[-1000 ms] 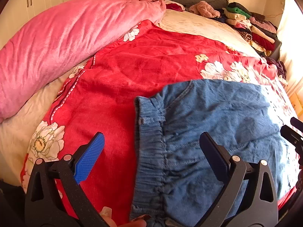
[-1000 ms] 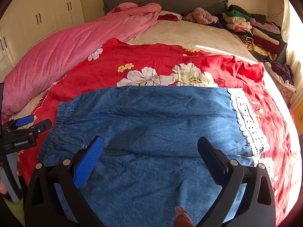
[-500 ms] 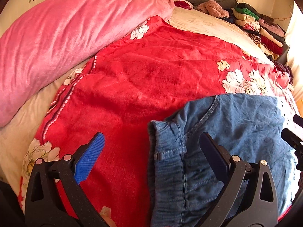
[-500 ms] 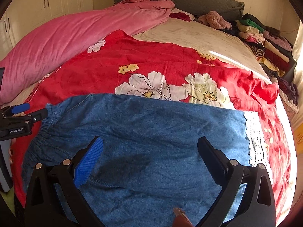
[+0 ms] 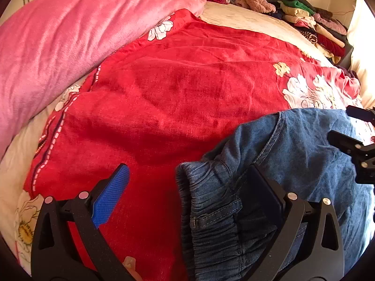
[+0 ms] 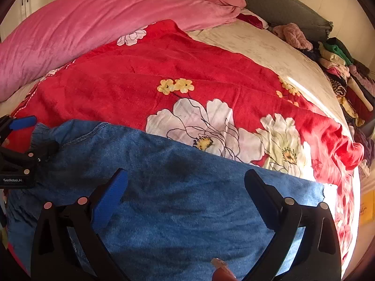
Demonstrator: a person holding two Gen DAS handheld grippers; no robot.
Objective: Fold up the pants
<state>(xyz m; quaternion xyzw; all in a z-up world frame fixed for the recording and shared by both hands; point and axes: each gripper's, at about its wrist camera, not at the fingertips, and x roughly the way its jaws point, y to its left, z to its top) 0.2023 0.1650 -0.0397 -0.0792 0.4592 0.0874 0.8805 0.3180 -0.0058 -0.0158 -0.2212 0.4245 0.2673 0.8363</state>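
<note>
Left gripper [image 5: 185, 187]: jaws spread wide, nothing between them; blue pad lower left over the red floral blanket [image 5: 175, 98], black finger lower right over the elastic waistband [image 5: 211, 210] of the denim pants [image 5: 304, 164]. Whether that finger touches the fabric, can't tell. Waistband runs out of frame at the bottom. Right gripper only partly visible at the right edge of this view, body cut off.

Right gripper [image 6: 185, 187]: jaws also wide apart, hovering over the mid leg of the pants [image 6: 187, 199], which fill the lower half of the frame. The pants' right end is washed out by sunlight, so the hem detail is unreadable. Left gripper shows at mid-left edge, sitting at the waistband corner; grip there is hard to judge. A fingertip pokes in at the bottom centre, rest hidden.

Pink quilt [image 6: 93, 28] upper left, clothes pile [image 6: 339, 70] far right, items too small to name.

Versus 0.5 s ago: both cameras sit closer and lower to the bed; pants shifted right in the left view, the lace hem has left the right view.
</note>
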